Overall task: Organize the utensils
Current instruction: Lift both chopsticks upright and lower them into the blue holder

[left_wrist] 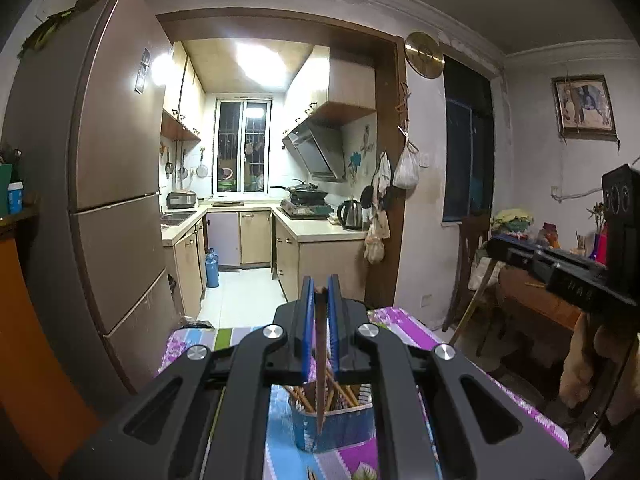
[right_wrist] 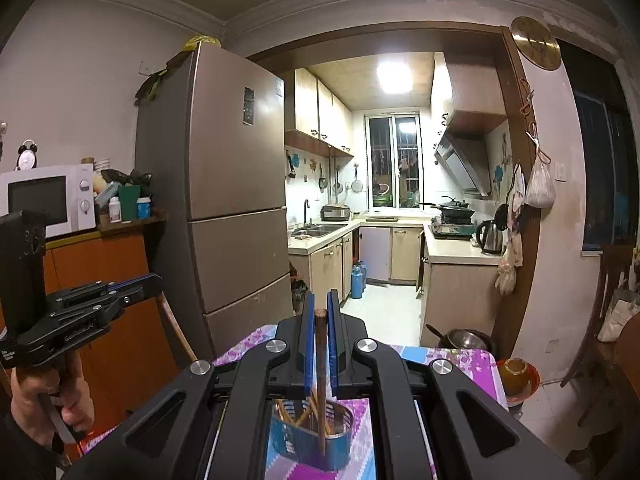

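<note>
Evidently the work is well along: the blue tin (left_wrist: 332,426) on the tabletop (left_wrist: 280,456) already holds a bundle of chopsticks (left_wrist: 304,400). Each gripper pinches one more dark chopstick upright over it: the left gripper (left_wrist: 321,294) holds a chopstick (left_wrist: 321,360) whose tip hangs at the tin's rim, and the right gripper (right_wrist: 319,300) holds another (right_wrist: 320,380) reaching down into the tin (right_wrist: 312,440). What seems left is dropping these two in. Whether other utensils wait elsewhere cannot be told. Writing on the tin and on the gripper bodies is too blurred to read.
</note>
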`<action>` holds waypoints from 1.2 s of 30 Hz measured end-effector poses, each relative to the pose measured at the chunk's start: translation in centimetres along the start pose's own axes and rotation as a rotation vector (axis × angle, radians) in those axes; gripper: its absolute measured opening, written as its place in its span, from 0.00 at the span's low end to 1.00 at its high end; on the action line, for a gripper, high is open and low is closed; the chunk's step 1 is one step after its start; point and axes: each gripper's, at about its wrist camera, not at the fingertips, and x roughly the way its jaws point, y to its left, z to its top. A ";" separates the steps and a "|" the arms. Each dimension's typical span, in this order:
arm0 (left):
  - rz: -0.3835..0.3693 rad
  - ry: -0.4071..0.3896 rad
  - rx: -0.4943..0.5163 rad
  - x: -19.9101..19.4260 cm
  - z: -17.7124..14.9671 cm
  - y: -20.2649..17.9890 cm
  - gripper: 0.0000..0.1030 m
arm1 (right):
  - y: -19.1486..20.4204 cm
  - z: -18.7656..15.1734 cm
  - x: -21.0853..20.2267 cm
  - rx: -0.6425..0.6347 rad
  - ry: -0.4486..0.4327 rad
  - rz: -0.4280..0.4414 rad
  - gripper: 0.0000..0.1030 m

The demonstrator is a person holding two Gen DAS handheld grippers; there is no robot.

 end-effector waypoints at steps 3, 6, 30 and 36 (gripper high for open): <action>0.006 0.002 -0.006 1.3 0.8 0.3 0.05 | -0.1 0.7 1.7 -0.001 0.009 -0.009 0.07; 0.010 0.003 -0.016 2.6 1.2 0.5 0.05 | -0.2 1.0 3.4 0.001 0.023 -0.017 0.07; -0.003 0.061 -0.025 10.0 -0.2 0.6 0.05 | -0.9 -1.9 10.9 0.015 0.129 -0.021 0.07; 0.000 0.076 -0.025 10.9 -0.2 0.6 0.05 | -1.3 -2.2 11.4 0.023 0.133 -0.021 0.07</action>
